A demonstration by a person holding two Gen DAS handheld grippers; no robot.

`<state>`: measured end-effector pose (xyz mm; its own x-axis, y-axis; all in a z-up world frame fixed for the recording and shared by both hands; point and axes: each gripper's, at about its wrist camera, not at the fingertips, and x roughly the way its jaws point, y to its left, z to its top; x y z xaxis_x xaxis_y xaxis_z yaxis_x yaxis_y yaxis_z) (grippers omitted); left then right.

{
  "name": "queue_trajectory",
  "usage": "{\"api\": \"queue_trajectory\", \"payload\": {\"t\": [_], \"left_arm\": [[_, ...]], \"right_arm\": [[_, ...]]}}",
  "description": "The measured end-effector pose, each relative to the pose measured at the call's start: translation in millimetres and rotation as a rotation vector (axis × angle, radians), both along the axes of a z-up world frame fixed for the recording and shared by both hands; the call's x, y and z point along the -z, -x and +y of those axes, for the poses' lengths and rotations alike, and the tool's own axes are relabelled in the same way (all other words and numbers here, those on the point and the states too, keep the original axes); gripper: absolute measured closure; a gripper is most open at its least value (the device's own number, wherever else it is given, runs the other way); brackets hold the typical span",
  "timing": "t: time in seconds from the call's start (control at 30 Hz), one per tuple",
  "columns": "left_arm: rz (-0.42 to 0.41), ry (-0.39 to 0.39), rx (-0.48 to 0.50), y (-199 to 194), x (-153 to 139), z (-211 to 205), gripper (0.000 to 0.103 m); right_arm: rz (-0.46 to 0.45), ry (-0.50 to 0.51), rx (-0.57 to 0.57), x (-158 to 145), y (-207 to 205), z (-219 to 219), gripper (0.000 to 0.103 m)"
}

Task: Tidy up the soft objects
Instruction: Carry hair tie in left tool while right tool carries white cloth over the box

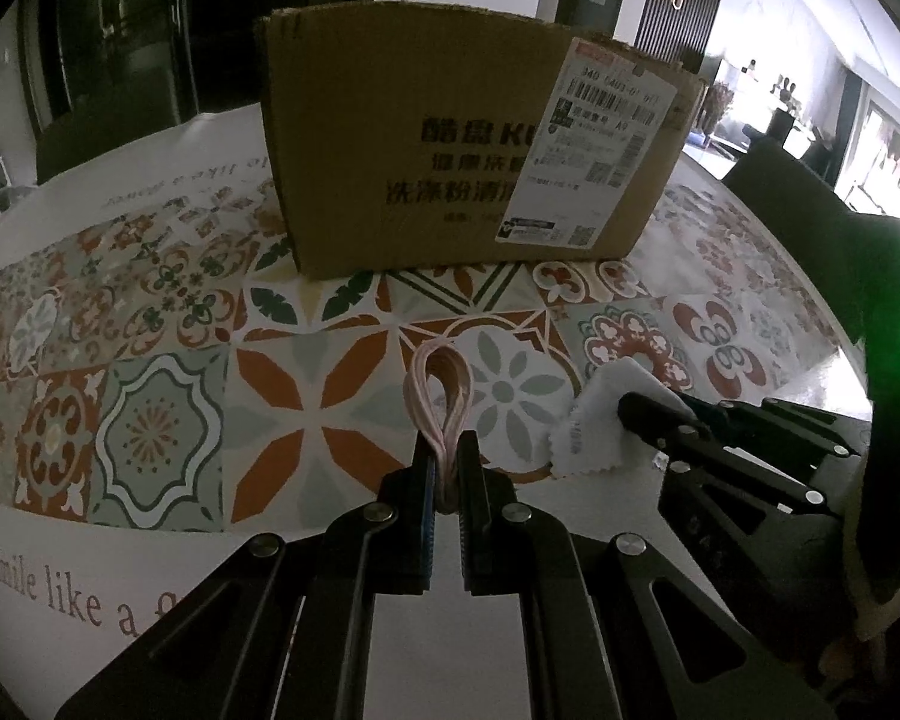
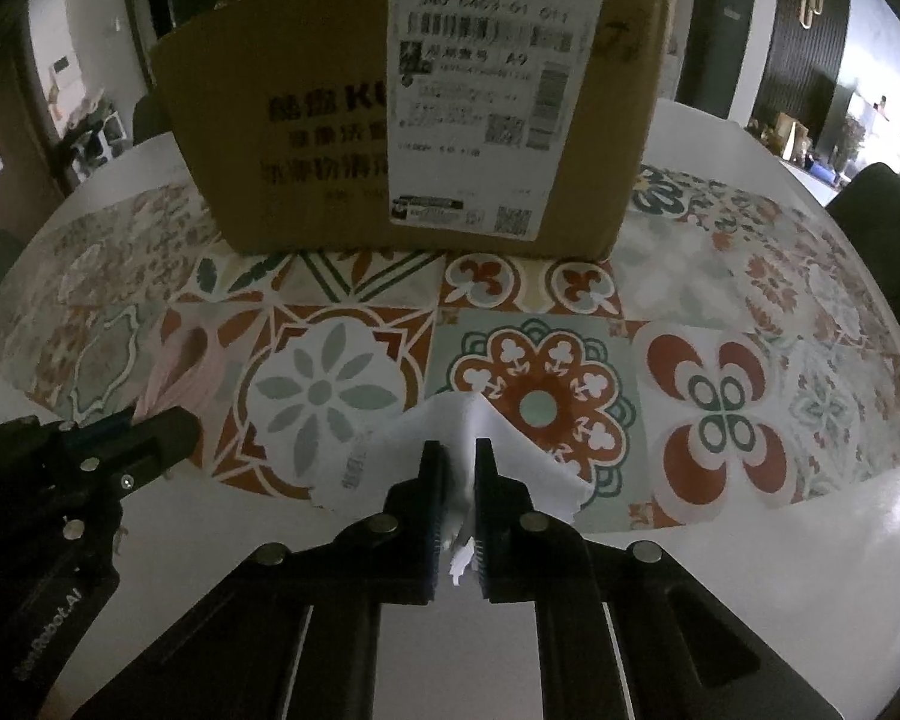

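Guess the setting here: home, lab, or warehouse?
Most likely a home dining or living area. A tile-patterned tablecloth printed with the slogan "Smile like a..." covers a white table, a used cardboard shipping box sits on it, and a bright furnished room shows behind.

matt cardboard box (image 1: 450,138), glossy tablecloth (image 2: 690,408)

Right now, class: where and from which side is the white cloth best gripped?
Take the white cloth by its raised centre ridge, coming in low from the near side, as the right gripper does. It lies limp on the patterned mat, so only a pinched-up fold offers the fingers anything to close on.
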<state>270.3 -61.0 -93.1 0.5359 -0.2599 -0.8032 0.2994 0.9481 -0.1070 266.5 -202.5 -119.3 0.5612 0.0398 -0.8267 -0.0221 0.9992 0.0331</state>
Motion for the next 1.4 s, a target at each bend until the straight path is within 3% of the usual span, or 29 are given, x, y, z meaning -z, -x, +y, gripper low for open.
{"api": "queue_trajectory", "payload": {"t": [0.5, 1.4], "left_arm": [[-0.069, 0.044, -0.009, 18, -40, 0, 0.095], [-0.277, 0.091, 0.01, 28, -135, 8, 0.095]], "right_arm": [[-0.112, -0.084, 0.009, -51, 25, -6, 0.094], [-0.386, -0.098, -0.015, -153, 44, -4, 0.094]]}}
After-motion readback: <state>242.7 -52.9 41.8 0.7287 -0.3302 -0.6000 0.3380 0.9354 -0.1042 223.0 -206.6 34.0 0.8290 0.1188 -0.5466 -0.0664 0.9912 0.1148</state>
